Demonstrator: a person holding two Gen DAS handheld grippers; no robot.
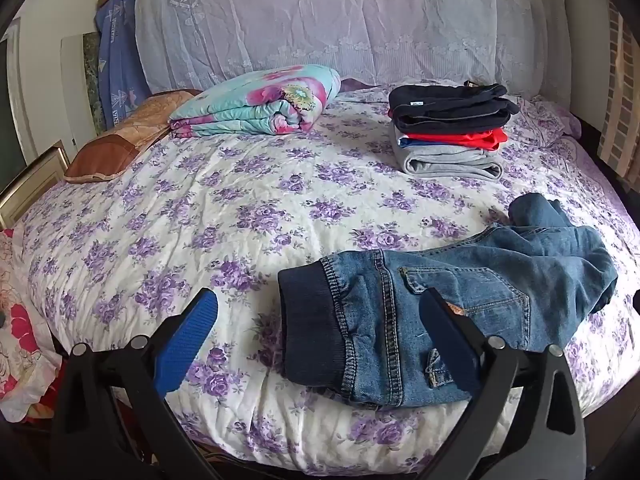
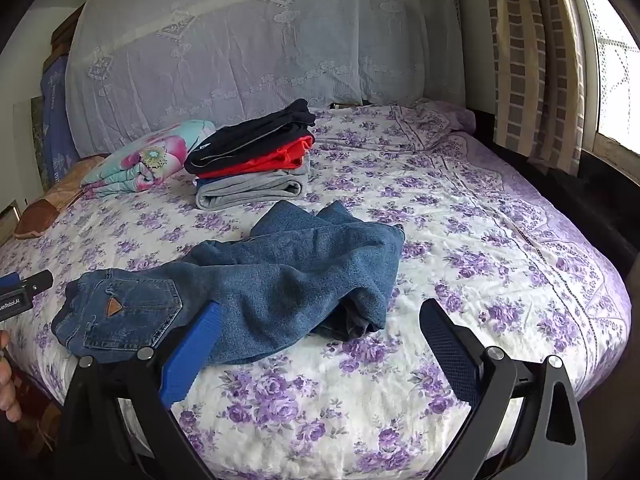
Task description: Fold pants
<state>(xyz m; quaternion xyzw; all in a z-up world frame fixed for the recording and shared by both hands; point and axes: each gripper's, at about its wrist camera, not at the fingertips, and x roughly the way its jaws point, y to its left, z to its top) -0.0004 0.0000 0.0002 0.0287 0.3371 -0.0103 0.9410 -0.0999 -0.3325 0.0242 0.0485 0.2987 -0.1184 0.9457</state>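
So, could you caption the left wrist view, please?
Open left gripper poised over crumpled jeans on a floral bed.

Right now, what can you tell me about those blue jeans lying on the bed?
The jeans are blue denim with a dark ribbed waistband, orange-tan stitching and a back pocket bearing a small brown triangular patch. They are unfolded and rumpled, lying flat on the purple-flowered bedsheet near its front edge, waist to the left, legs bunched and twisted toward the right. Nothing grips them; both grippers hover open just before them.

Left black gripper with blue pads point(image 1: 316, 320) wide open, holding nothing. Right black gripper with blue pads point(image 2: 320, 328) likewise wide open, holding nothing.
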